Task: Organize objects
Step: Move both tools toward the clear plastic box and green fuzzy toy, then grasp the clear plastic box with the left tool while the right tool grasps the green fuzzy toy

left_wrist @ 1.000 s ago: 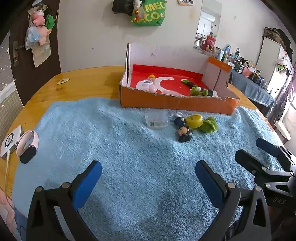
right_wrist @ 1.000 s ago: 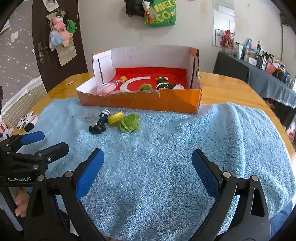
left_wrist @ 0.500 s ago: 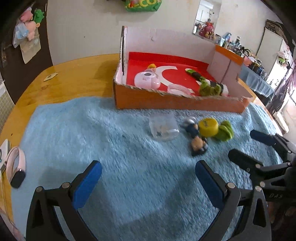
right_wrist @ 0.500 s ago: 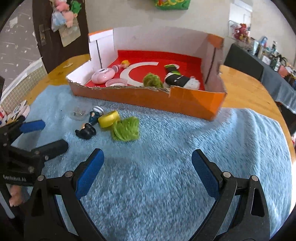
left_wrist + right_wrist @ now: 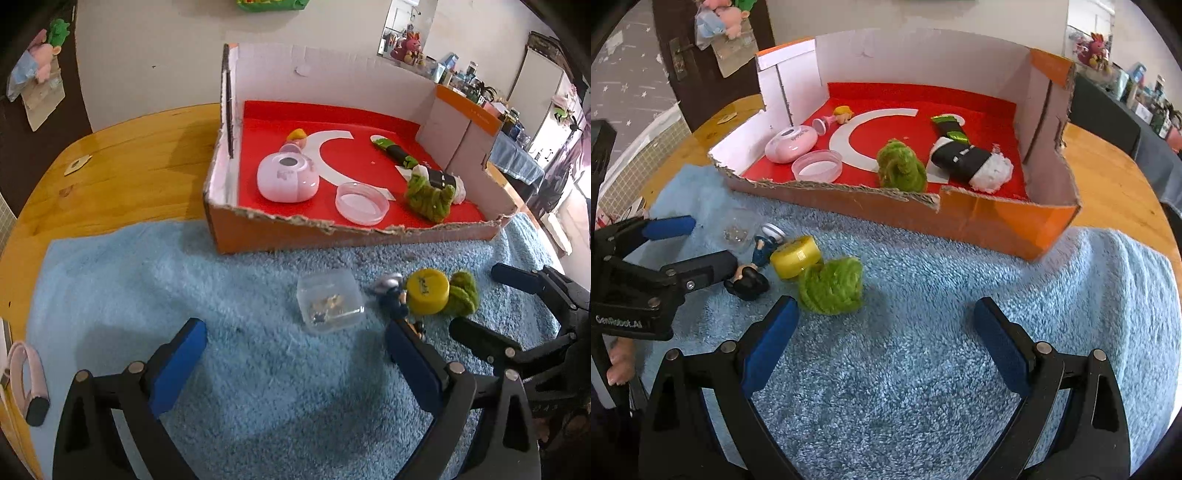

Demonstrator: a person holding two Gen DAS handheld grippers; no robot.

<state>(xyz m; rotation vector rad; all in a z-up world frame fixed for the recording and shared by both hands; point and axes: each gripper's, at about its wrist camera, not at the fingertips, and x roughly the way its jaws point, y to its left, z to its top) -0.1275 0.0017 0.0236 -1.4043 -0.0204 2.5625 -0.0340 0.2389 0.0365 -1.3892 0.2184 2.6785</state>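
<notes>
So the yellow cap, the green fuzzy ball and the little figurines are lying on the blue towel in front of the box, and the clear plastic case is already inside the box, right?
Not quite. The clear plastic case is not in the box; the left wrist view shows it on the blue towel, beside the figurines. The yellow cap and green fuzzy ball do lie on the towel in front of the box.

Orange box (image 5: 354, 236) with red floor on blue towel (image 5: 258, 387).
</notes>
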